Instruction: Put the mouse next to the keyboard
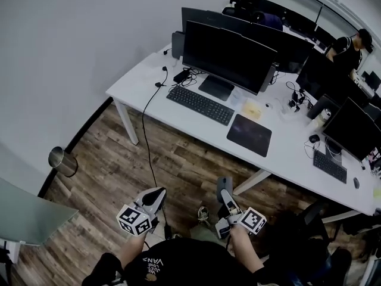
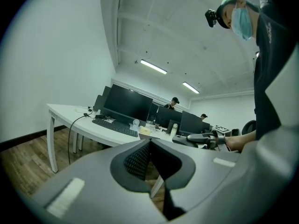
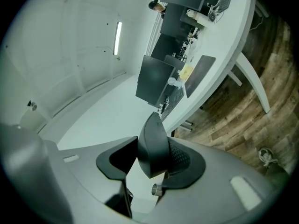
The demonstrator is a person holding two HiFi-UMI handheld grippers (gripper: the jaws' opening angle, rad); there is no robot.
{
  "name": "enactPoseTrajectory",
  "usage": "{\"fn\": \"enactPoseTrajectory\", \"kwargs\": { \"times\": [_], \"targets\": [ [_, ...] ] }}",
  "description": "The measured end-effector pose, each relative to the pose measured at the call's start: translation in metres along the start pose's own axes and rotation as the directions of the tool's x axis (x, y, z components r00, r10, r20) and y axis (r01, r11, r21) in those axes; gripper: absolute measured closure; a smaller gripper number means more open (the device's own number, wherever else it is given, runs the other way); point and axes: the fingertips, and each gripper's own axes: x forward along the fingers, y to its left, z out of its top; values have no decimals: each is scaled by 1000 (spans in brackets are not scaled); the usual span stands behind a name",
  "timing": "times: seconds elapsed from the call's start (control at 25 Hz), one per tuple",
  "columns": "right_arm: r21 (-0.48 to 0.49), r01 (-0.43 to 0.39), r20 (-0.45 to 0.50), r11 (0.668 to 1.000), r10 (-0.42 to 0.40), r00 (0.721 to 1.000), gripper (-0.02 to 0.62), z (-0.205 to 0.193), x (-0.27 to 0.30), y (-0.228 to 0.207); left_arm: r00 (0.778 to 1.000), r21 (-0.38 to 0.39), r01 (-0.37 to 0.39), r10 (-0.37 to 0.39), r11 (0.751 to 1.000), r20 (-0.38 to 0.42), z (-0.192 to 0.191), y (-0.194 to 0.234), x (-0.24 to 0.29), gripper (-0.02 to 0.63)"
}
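A dark computer mouse [image 3: 153, 146] is clamped upright between the pads of my right gripper [image 3: 150, 158]. In the head view that gripper [image 1: 225, 194] hangs over the wooden floor, well short of the white desk [image 1: 143, 76], with the mouse [image 1: 224, 185] at its tip. The black keyboard [image 1: 200, 105] lies on the desk in front of the big monitor [image 1: 228, 55]; it also shows as the keyboard [image 2: 114, 125] in the left gripper view. My left gripper [image 1: 153, 198] is held beside the right one over the floor, its jaws together with nothing between them.
A dark mouse pad [image 1: 249, 134] lies right of the keyboard. A cable [image 1: 146, 130] drops from the desk to the floor. A metal bin [image 1: 61, 159] stands by the wall at left. More monitors, a second keyboard [image 1: 329, 165] and a person [image 1: 348, 47] are at the far right.
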Motion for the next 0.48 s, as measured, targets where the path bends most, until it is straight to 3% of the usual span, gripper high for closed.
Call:
{"fn": "enactPoseTrajectory", "kwargs": {
  "times": [0.24, 0.48],
  "targets": [
    [23, 22, -15, 1000, -21, 1000, 417, 48, 36, -11, 1000, 7, -22, 22, 1000, 9, 15, 10, 51, 604],
    [5, -72, -19, 997, 73, 997, 417, 105, 81, -12, 999, 24, -42, 41, 999, 31, 33, 17, 115, 604]
  ]
}}
